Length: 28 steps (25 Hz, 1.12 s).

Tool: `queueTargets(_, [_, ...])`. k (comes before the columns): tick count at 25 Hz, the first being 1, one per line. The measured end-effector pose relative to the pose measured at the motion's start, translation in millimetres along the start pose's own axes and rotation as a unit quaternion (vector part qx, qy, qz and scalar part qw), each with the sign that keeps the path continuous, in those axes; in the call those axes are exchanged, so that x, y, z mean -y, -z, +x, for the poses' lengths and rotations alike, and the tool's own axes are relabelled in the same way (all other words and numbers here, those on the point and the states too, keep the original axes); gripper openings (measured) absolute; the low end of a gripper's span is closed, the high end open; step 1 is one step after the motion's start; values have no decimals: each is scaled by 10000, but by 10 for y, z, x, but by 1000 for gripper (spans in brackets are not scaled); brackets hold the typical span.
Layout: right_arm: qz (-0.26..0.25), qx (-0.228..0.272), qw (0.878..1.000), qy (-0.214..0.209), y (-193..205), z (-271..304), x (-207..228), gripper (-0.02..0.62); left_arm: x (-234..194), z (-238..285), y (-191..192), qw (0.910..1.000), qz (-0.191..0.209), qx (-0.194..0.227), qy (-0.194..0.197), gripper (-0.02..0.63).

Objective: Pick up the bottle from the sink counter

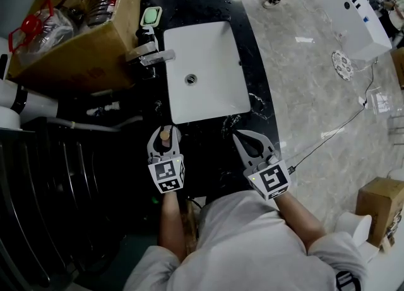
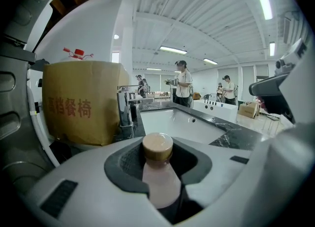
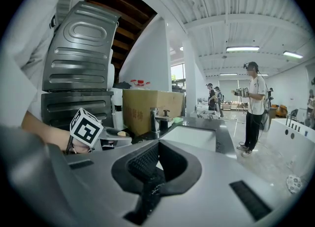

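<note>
1. The left gripper [image 1: 165, 133] holds the bottle [image 2: 160, 177]; its two dark pads [image 2: 129, 164] press on the bottle's sides, one on each side, with the jaws partly apart – just as wide as the bottle.
2. The bottle is pale pink with a round tan cap [image 2: 157, 146]; it stands straight up, its long way runs up and down, and the cap points up at the ceiling.
3. From the head view you look right down on the cap, so only a small tan circle shows between the jaws.
4. The bottle is over the black counter [image 1: 211, 157], just beside the near left corner of the white sink [image 1: 208, 50]; I cannot tell if its bottom touches the counter or hangs above it.
5. The right gripper [image 1: 245, 138] is near the left one, over the counter by the sink's near right corner; its jaws are pressed together and nothing is between them.
6. A silver tap [image 1: 153, 55] stands at the left side of the sink; a big brown cardboard box [image 1: 88, 50] sits just beside the tap – it has red letters on its side.
7. A small green dish [image 1: 151, 16] lies on the counter behind the tap.
</note>
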State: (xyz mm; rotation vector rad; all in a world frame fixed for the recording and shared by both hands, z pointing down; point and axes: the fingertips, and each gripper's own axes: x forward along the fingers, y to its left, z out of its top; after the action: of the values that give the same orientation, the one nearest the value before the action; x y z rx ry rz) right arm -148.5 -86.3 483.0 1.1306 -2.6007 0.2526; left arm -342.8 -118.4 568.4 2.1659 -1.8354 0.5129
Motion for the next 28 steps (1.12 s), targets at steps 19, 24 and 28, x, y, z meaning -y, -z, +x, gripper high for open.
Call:
queueTargets(19, [20,128,9998,-123,167,-240,161,9,708,-155,-257,9991,164,91,370,129])
queueTargets(24, [-72,112,9993,-337,229,-366,381,9,1062,-216,-364,9997,-9,151,193,129])
queueTargets(28, [-153,135,9977,-644,202,-458,607,9,1376,-193,-497,9998,-110,183,-32,129])
